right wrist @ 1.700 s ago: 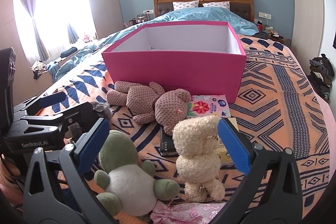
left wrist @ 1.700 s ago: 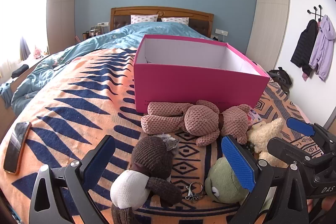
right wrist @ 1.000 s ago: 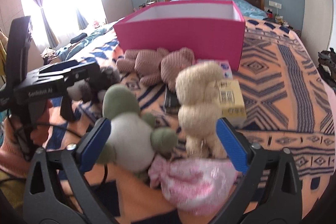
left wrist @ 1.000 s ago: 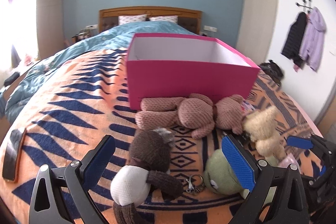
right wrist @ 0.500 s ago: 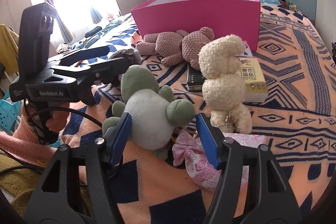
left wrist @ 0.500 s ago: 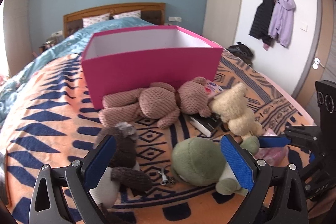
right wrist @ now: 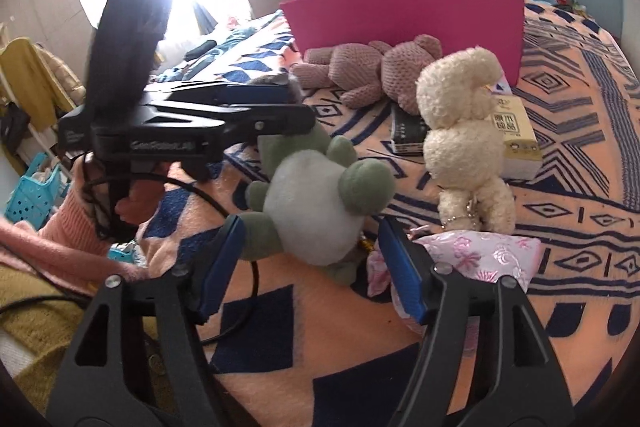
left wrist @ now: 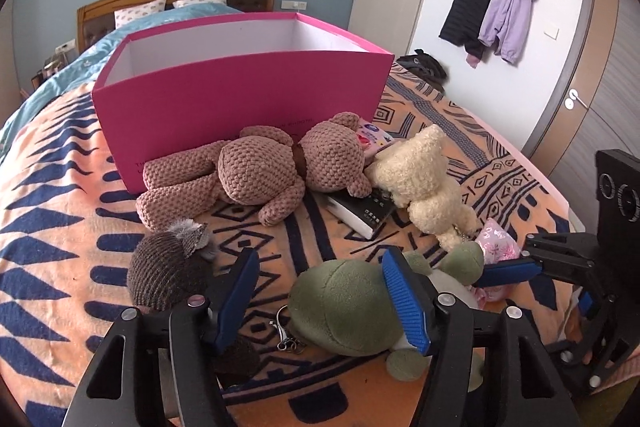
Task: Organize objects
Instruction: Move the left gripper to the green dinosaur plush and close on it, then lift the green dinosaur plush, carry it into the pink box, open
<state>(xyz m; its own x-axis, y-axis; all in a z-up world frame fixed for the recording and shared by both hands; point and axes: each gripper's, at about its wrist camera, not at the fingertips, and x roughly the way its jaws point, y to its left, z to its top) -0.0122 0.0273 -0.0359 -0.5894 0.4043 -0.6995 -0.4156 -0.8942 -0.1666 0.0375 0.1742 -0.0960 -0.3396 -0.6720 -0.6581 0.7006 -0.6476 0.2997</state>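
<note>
A green plush frog [left wrist: 344, 307] [right wrist: 316, 203] lies on the patterned bedspread with both grippers at it. My left gripper [left wrist: 320, 259] is closing over its head. The right pad lies against the head, and the left pad stands clear beside a dark brown plush [left wrist: 168, 271]. My right gripper [right wrist: 312, 223] straddles the frog's white belly from the other side. Its jaws are opening slightly and the pads do not press. The open pink box [left wrist: 240, 107] [right wrist: 400, 15] stands behind.
A knitted brown bear [left wrist: 256, 175] lies against the box front. A cream bear [right wrist: 464, 131] sits by a black book [left wrist: 360, 211] and a yellow tissue box [right wrist: 516, 139]. A pink pouch [right wrist: 480, 251] touches my right finger. A keyring [left wrist: 286, 335] lies by the frog.
Both grippers have narrowed from wide open and closed in on the green frog. The left view has swung right, from the brown plush to the frog's head.
</note>
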